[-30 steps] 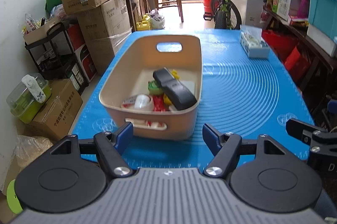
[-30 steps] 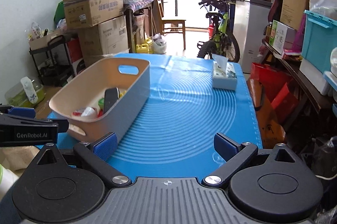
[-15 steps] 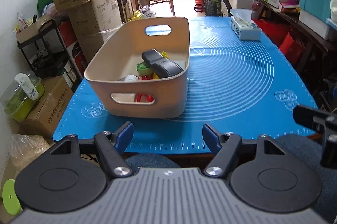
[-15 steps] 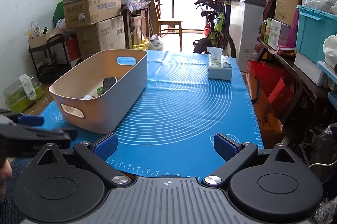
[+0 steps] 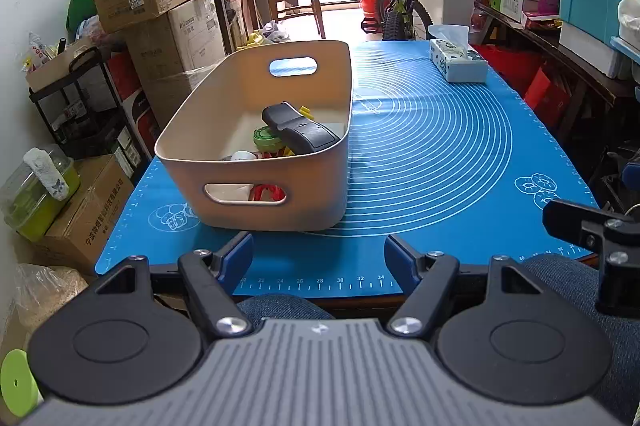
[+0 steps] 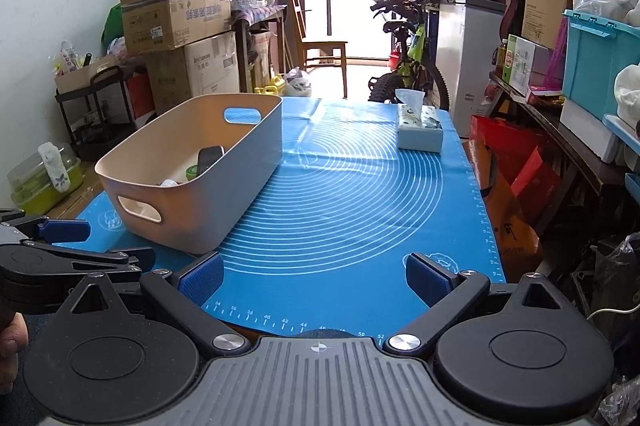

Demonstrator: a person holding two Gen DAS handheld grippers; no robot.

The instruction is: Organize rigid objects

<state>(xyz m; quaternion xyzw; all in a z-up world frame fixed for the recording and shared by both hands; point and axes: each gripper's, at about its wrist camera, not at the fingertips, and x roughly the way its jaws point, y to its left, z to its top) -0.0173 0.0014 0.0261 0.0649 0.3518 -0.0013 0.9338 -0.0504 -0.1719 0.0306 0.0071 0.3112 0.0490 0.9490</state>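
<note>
On ringed mat (image 5: pixel 432 153), smooth (beige) bin (image 5: pixel 256 185)

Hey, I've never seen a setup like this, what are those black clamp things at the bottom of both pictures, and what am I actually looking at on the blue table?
Those are two handheld grippers, one in each of a seated person's hands, not a robot. Each carries a wide-angle camera looking along its fingers. One picture comes from the left gripper, the other from the right gripper. Both are open and hold nothing.

On the blue silicone mat with white rings stands a beige plastic bin with handle slots. Inside it lie a black oblong device, a green round item, and red and white pieces that are hard to identify. A tissue box sits at the mat's far right. Nothing else lies on the mat.
</note>
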